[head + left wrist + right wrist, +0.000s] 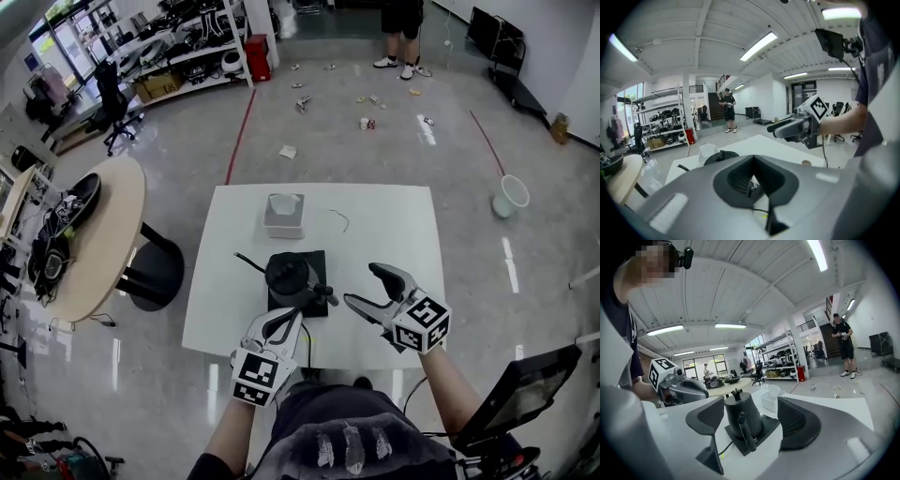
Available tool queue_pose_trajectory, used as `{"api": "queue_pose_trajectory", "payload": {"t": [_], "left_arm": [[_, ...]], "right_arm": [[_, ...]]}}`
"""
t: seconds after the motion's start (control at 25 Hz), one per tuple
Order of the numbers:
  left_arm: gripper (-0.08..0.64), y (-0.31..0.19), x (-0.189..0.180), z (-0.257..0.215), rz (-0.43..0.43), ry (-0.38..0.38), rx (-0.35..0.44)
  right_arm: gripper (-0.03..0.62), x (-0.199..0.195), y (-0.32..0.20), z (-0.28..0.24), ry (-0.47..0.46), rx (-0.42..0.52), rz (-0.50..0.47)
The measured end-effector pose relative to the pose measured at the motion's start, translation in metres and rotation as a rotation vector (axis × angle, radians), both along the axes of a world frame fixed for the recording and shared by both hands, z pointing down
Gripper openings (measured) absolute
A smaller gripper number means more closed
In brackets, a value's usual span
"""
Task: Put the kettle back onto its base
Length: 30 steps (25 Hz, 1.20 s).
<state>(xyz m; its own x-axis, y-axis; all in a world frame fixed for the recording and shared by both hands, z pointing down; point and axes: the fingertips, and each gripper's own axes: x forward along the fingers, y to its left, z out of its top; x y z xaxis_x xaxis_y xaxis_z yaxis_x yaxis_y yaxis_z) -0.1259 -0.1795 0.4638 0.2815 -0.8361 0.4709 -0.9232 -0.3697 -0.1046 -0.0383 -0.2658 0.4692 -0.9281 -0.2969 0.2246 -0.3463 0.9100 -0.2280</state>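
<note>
Head view: black kettle (288,274) stands upright on its square black base (317,262), mid-table, on the white table (394,234). By the look of it the kettle is already seated and the task is as good as done.

- Handle (319,292) points toward the person. Thin curved spout (248,261) points away to the left.
- White box (283,216) sits just behind the base, apart from it.
- A cable (307,349) runs from the base to the table's near edge.

Right gripper (359,283): jaws spread wide and empty. It is near the handle but touches nothing. Its own view frames the kettle between the two pads, well beyond them.

Left gripper (298,314): jaws pressed together with nothing pinched. A sliver of something shows through the slit, probably cable on the table beyond, but the view is too tight to be sure.

Handling, as a judgement:
- Rigid body that looks smooth and likely slick. Its weight depends on the water inside, which cannot be seen.
- The straight handle is the place to grip, low on its length so the pot does not swing.
- Leave the slender spout and the lid knob alone.

Writing: no brand or label is legible on the kettle, base or box. The cubes on the grippers carry only black-and-white square patterns.
</note>
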Motion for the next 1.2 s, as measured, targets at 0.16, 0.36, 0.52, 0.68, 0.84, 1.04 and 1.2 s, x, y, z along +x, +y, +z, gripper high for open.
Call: {"api": "queue_pose_trajectory", "payload": {"t": [0.16, 0.36, 0.52, 0.68, 0.84, 1.04, 1.2], "left_arm": [[0.000, -0.003, 0.014, -0.008, 0.005, -0.022, 0.024], [0.000, 0.000, 0.030, -0.018, -0.004, -0.044, 0.047], [0.000, 0.010, 0.046, -0.026, -0.015, -0.055, 0.065], [0.000, 0.027, 0.059, -0.031, -0.049, -0.067, 0.076], [0.000, 0.052, 0.072, -0.031, -0.090, -0.071, 0.053], [0.000, 0.078, 0.073, -0.024, -0.143, -0.076, 0.016], [0.000, 0.082, 0.061, -0.021, -0.163, -0.076, 0.024]], "right_arm": [[0.288, 0.014, 0.007, -0.017, -0.028, 0.026, -0.028], [0.020, 0.033, 0.009, -0.023, 0.036, 0.078, -0.009], [0.002, 0.047, 0.023, -0.024, 0.065, 0.095, -0.042], [0.002, 0.054, 0.040, -0.028, 0.050, 0.101, -0.092], [0.002, 0.061, 0.061, -0.027, 0.046, 0.080, -0.142], [0.002, 0.055, 0.079, -0.019, 0.050, 0.058, -0.199], [0.002, 0.042, 0.085, -0.020, 0.044, 0.073, -0.220]]}}
